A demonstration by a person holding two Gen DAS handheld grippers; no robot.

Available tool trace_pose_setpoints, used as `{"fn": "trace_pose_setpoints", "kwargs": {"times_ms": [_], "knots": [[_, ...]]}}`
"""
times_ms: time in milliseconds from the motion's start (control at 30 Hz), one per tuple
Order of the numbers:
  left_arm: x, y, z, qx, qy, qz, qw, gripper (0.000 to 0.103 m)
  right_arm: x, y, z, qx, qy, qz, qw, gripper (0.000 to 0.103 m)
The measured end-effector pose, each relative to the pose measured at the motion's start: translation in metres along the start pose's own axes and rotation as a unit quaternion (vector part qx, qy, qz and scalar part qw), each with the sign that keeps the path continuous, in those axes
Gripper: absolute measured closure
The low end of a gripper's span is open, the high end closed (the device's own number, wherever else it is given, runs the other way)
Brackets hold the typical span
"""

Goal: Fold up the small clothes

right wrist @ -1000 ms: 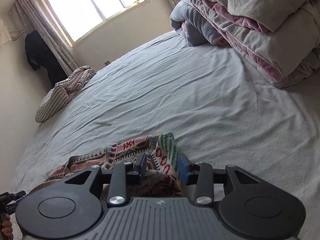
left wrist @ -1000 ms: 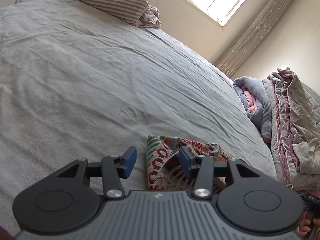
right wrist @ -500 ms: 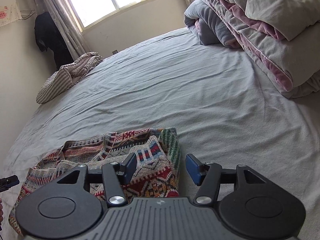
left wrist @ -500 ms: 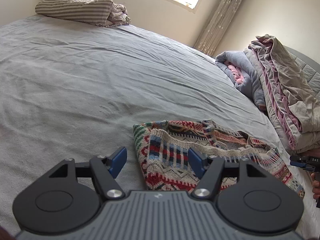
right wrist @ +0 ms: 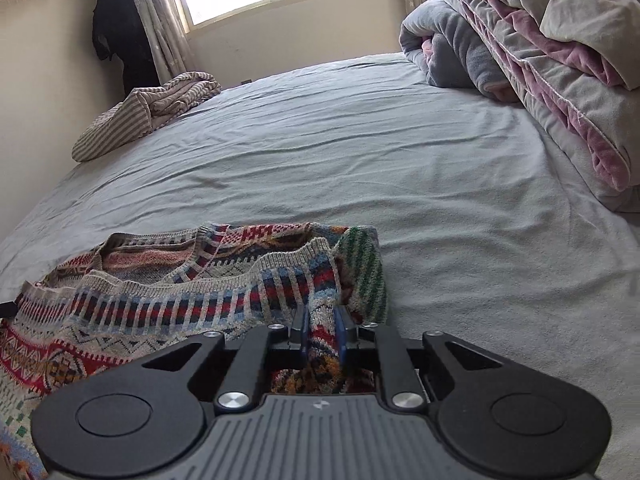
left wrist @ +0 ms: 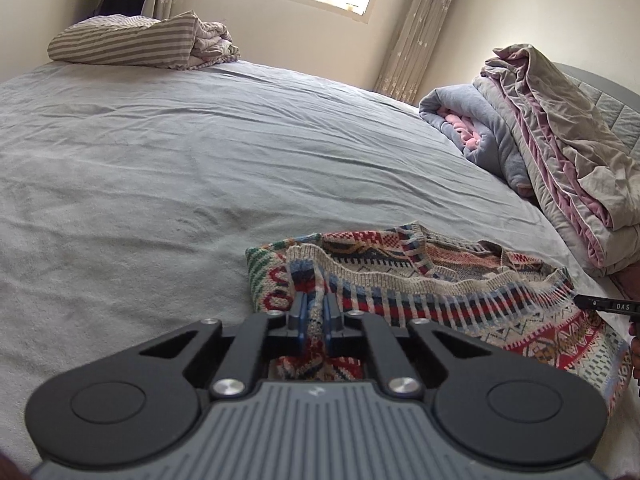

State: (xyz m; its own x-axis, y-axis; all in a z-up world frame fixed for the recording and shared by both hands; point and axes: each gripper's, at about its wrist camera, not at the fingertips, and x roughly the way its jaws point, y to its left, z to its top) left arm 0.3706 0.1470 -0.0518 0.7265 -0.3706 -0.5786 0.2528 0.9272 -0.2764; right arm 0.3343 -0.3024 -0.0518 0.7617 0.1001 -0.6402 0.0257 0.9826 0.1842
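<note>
A multicoloured patterned knit sweater (left wrist: 440,280) lies on the grey bedsheet, partly folded, with its striped hem raised. My left gripper (left wrist: 314,314) is shut on the hem at the sweater's left corner. The sweater also shows in the right wrist view (right wrist: 180,292), where my right gripper (right wrist: 322,326) is shut on its right corner, beside a green-striped sleeve (right wrist: 366,272). The tip of the right gripper (left wrist: 608,305) shows at the right edge of the left wrist view.
The grey bed (left wrist: 200,152) spreads ahead. A striped folded blanket (left wrist: 140,42) lies at the far end. A pile of grey and pink quilts (left wrist: 560,152) sits at the right, also in the right wrist view (right wrist: 540,48). Window and curtains stand behind.
Both grippers were open over the sweater half a second ago; both have now closed on its hem corners. The hem edge is now lifted.
</note>
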Motion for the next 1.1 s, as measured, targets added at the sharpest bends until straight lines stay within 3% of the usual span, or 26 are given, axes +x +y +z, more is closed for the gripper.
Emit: {"fn": "trace_pose_setpoints", "kwargs": {"times_ms": [233,500,633,800,867,967,1100], "knots": [[-0.016,-0.015,0.010,0.012,-0.058,0.019,0.9981,0.100,-0.023,0.010,-0.005,-0.049,-0.071,-0.028,0.996,0.094],[-0.020,-0.023,0.033,0.010,-0.126,0.052,0.9906,0.101,-0.029,0.010,0.017,-0.040,-0.147,-0.075,0.985,0.096],[-0.001,-0.023,0.044,0.004,-0.132,0.076,0.9883,0.101,-0.016,0.009,0.026,-0.033,-0.166,-0.098,0.981,0.096],[0.036,-0.022,0.046,0.010,-0.110,0.115,0.9872,0.102,0.017,0.008,0.029,-0.030,-0.144,-0.119,0.982,0.096],[0.052,-0.019,0.042,0.013,-0.100,0.152,0.9833,0.103,0.031,0.007,0.028,-0.029,-0.129,-0.129,0.983,0.096],[0.067,-0.001,0.036,-0.010,-0.070,0.179,0.9814,0.103,0.047,0.005,0.027,-0.029,-0.097,-0.143,0.985,0.096],[0.068,0.022,0.027,-0.056,-0.045,0.157,0.9850,0.103,0.058,0.012,0.029,-0.064,-0.052,-0.153,0.985,0.094]]}}
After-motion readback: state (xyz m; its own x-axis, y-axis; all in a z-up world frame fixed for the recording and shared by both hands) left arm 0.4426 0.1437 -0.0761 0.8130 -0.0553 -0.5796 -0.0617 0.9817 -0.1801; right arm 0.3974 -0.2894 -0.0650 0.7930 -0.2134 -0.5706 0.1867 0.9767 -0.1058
